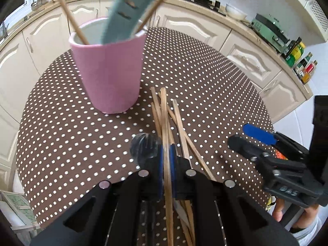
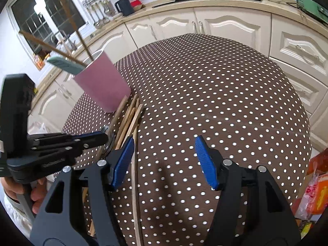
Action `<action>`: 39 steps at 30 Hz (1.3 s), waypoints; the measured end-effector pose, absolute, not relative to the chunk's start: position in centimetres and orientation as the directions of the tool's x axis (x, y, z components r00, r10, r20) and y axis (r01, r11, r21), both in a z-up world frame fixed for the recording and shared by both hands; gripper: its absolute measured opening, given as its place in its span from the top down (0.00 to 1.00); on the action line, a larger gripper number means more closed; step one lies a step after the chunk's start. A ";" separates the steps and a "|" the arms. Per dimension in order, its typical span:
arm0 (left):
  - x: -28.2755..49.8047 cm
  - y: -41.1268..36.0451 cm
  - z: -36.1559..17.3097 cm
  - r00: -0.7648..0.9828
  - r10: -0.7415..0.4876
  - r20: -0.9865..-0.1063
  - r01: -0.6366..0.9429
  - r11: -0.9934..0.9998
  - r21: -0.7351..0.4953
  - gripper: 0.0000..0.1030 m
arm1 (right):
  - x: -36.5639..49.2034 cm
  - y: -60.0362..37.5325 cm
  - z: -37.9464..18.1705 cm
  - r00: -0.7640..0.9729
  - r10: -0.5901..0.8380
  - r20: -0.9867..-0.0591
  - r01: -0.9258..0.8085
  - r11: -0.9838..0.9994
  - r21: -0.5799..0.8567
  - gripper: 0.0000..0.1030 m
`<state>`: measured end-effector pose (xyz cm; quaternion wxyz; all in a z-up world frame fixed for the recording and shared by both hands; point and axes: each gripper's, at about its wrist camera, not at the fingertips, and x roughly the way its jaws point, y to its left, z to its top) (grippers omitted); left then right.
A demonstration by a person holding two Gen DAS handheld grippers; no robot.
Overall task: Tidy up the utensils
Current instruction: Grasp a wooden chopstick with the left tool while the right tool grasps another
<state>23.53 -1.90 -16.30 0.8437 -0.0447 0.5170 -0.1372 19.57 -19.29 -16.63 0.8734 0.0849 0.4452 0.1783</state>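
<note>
Clamping one chopstick (image 1: 164, 110) lengthwise, our left claw (image 1: 167, 155) pointed toward the pink cup (image 1: 110, 71) just ahead — our right claw (image 2: 164, 162) gaped empty.

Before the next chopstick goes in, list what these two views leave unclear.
- Chopsticks on the table: their near ends pass under the left gripper in the left wrist view, so the count is unsure.
- Pink cup: its bottom inside is hidden by its own wall.
- Teal utensil: blurred, cut off by the top edge.
- Clear round thing: partly covered by the fingers.
</note>
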 end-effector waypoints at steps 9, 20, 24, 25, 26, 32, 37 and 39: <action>22.0 2.5 -16.5 0.437 -0.244 -0.866 0.124 0.970 -0.211 0.94 | 21.0 -14.0 -17.4 0.400 0.313 -0.861 -0.331 0.926 0.182 0.41; 22.1 7.6 -17.6 0.425 -0.170 -0.889 0.029 0.984 -0.175 0.94 | 24.3 -9.3 -18.6 0.279 0.157 -0.947 -0.397 0.917 0.035 0.70; 22.8 8.3 -18.3 0.409 -0.137 -0.902 0.010 0.989 -0.146 0.94 | 25.4 -8.6 -18.5 0.271 0.111 -0.956 -0.397 0.918 -0.006 0.91; 22.9 7.9 -18.5 0.405 -0.134 -0.904 0.007 0.990 -0.144 0.94 | 25.5 -8.6 -18.5 0.268 0.105 -0.958 -0.397 0.918 -0.010 0.92; 23.0 8.0 -18.6 0.400 -0.132 -0.907 0.007 0.990 -0.141 0.94 | 25.7 -8.7 -18.4 0.267 0.100 -0.959 -0.395 0.919 -0.014 0.93; 23.3 7.6 -19.1 0.384 -0.111 -0.917 0.004 0.993 -0.118 0.93 | 25.2 -9.5 -18.3 0.329 -0.040 -0.943 -0.374 0.912 -0.169 0.94; 24.3 6.8 -19.4 0.384 -0.092 -0.919 0.002 0.995 -0.099 0.93 | 23.8 -9.0 -17.6 0.417 -0.143 -0.898 -0.374 0.873 -0.313 0.94; 25.3 5.4 -19.7 0.379 -0.082 -0.922 0.009 0.996 -0.085 0.93 | 23.3 -8.7 -17.4 0.431 -0.170 -0.886 -0.357 0.870 -0.340 0.94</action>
